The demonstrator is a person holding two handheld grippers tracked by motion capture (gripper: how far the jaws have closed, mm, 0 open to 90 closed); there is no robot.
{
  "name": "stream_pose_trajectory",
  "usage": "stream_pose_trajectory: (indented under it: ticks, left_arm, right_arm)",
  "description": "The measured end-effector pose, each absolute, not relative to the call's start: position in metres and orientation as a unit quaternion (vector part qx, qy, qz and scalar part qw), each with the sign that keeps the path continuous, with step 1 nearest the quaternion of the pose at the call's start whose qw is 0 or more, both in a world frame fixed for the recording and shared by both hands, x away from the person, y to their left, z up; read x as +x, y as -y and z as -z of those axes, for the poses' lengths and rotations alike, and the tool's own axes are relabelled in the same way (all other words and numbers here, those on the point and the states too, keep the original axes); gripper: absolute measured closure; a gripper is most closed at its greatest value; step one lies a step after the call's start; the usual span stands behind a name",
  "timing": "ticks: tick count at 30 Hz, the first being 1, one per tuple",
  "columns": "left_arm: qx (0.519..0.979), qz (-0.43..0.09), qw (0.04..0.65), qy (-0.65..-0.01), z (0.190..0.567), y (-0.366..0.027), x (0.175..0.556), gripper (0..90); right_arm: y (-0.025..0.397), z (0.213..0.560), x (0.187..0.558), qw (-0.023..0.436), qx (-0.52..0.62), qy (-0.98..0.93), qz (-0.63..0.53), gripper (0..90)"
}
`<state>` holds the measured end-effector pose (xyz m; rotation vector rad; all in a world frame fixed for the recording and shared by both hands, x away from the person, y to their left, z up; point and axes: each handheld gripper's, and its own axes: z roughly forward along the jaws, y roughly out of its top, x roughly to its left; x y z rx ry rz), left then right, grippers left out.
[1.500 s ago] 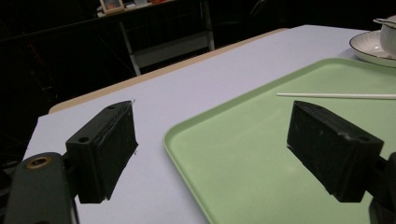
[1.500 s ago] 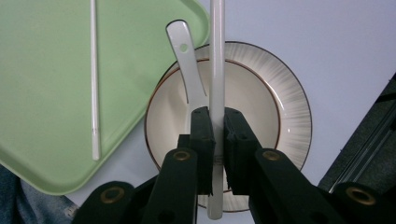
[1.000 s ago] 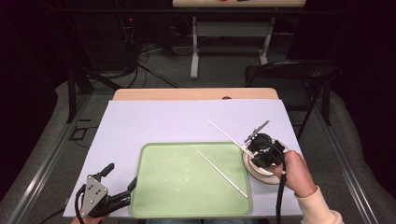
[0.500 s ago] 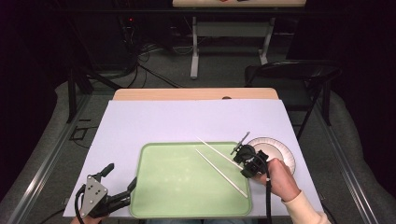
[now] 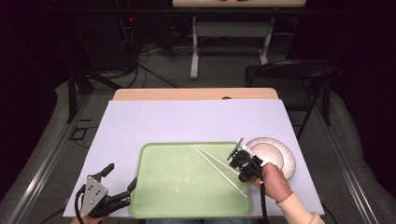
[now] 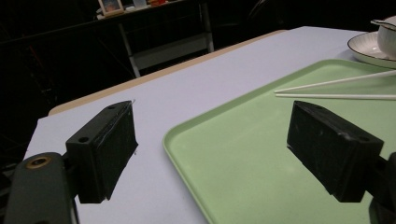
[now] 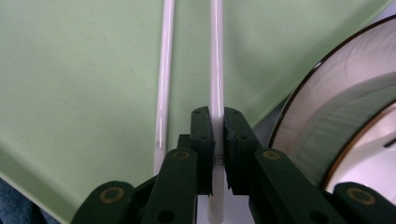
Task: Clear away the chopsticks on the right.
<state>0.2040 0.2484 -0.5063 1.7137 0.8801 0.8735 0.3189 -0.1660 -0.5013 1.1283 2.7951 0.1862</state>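
My right gripper is low over the right part of the green tray, next to the white plate. In the right gripper view it is shut on a white chopstick, which points away over the tray. A second chopstick lies on the tray just left of it, almost parallel. From above, the held chopstick and the loose one meet near their far ends. My left gripper rests open at the tray's near left corner, holding nothing.
In the left gripper view the open jaws straddle the tray's corner, and a cup stands on the plate. A lilac mat covers the table. A black chair stands beyond the far right corner.
My right gripper has carried its chopstick left from over the plate onto the tray and lowered it beside the other chopstick. The left gripper has not moved.
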Motion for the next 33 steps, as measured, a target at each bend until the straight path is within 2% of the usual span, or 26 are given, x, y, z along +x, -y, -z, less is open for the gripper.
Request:
stream_pose_trajectory:
  ticks: [16,22,24,28,33]
  left_arm:
    - [0.705,-0.362,0.491,-0.361,0.506,-0.249,0.203,15.5]
    - [0.705,-0.362,0.491,-0.361,0.506,-0.249,0.203,15.5]
    - [0.705,-0.362,0.491,-0.361,0.506,-0.249,0.203,15.5]
    - [0.707,-0.363,0.489,-0.359,0.506,-0.249,0.203,15.5]
    - [0.709,-0.362,0.487,-0.359,0.506,-0.248,0.203,15.5]
  right_arm:
    - [0.153,0.52,0.321,0.042,0.361,-0.929,-0.061,82.6]
    - [0.153,0.521,0.32,0.044,0.353,-0.933,-0.06,77.9]
    - [0.153,0.519,0.32,0.048,0.351,-0.933,-0.059,75.3]
    - [0.155,0.513,0.319,0.064,0.338,-0.936,-0.066,64.6]
    - [0.159,0.501,0.318,0.083,0.332,-0.935,-0.093,47.4]
